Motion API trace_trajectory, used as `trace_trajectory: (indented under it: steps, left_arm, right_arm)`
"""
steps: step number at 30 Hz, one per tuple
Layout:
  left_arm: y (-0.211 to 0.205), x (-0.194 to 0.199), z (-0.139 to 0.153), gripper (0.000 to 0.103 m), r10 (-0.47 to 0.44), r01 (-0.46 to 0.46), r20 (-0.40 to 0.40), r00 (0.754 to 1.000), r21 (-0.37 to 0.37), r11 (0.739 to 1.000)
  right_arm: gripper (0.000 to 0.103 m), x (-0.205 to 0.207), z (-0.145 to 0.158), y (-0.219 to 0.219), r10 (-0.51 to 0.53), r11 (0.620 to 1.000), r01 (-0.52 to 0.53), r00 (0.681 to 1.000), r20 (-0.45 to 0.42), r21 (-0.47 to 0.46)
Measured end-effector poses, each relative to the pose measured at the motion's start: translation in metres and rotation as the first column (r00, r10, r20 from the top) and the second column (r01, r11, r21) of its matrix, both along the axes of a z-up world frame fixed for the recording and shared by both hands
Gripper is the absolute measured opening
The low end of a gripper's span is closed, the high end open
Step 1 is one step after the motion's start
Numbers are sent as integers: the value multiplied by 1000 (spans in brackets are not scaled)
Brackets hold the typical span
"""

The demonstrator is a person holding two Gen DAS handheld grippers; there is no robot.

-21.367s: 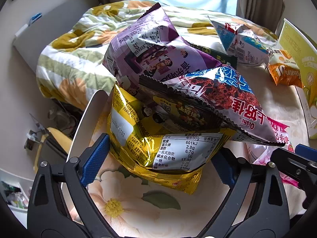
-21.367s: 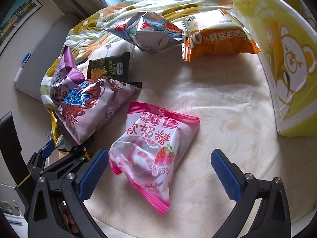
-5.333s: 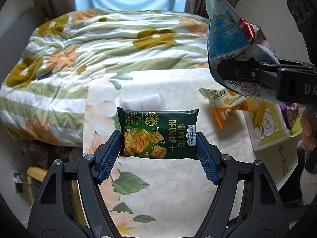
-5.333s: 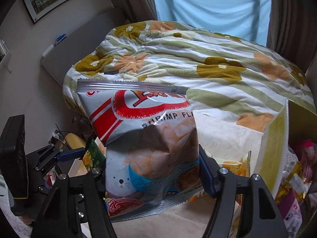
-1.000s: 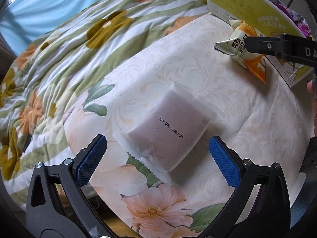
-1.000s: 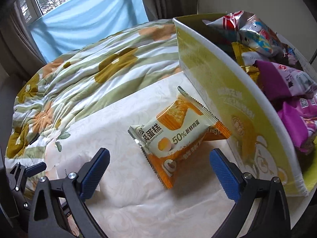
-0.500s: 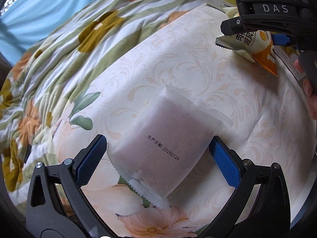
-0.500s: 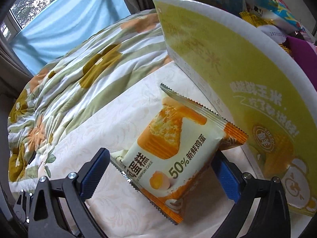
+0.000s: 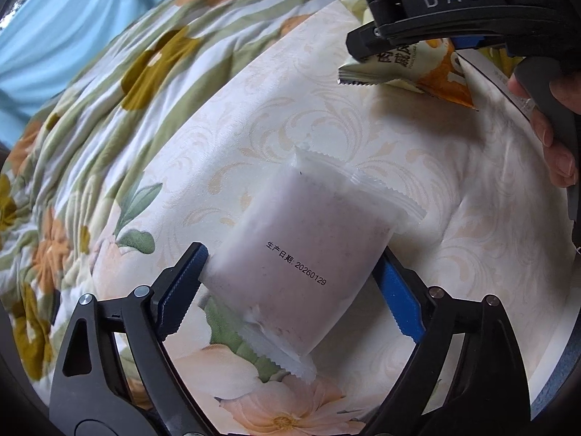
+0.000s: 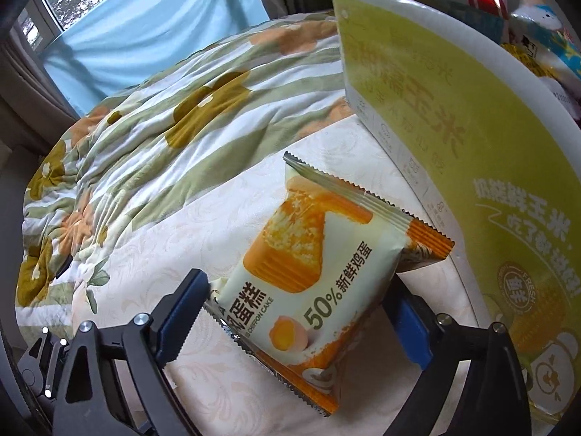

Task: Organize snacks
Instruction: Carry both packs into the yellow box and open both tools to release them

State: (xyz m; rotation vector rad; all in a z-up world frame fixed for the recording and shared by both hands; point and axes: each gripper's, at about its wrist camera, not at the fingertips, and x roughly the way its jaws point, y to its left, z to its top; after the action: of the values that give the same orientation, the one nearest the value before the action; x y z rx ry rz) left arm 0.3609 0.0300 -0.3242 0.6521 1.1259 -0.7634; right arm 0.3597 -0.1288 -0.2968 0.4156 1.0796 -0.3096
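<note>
A pale pink snack packet [image 9: 297,250] with a printed date lies on the floral tablecloth [image 9: 276,116]. My left gripper [image 9: 292,283] has closed its blue pads on the packet's two sides. An orange and cream chiffon cake packet [image 10: 316,265] sits between the pads of my right gripper [image 10: 294,301], which grip its sides; its far end is tilted up off the cloth. In the left wrist view the right gripper's black body and the cake packet [image 9: 406,61] show at the upper right. The yellow-green snack box [image 10: 472,152] stands just right of the cake packet.
The box holds several snack bags [image 10: 526,18]. A flowered green and white quilt [image 10: 152,138] covers the bed beyond the table. A blue curtain [image 10: 156,18] hangs at the back. The table's edge [image 9: 566,327] curves at the right.
Both grippers have closed: the left onto the pale pink packet, the right onto the cake packet, whose far end now tilts up. The right gripper has come nearer the box.
</note>
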Motion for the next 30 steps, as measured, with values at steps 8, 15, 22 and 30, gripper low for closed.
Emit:
trace_trajectory:
  steps: [8,15,22,30]
  left_arm:
    - [1,-3,3,84,52,-55,-46,998,-57,997]
    - [10,-1,10,82,103,-110,-75,992,-86,990]
    - [17,3,36,82,171,-178,-61,983,-128,976]
    - [22,0,61,82,227,-231,-44,973,-161,960]
  right_arm:
    - [75,0,4,2,58,998,-58,998,18,-17]
    - [69,-7,7,2,84,996,-84,996,24,-23]
    - [57,-10,24,6,125,992,-124,991,44,-29]
    - [56,-24,30,2,119,993,-120,991,65,14]
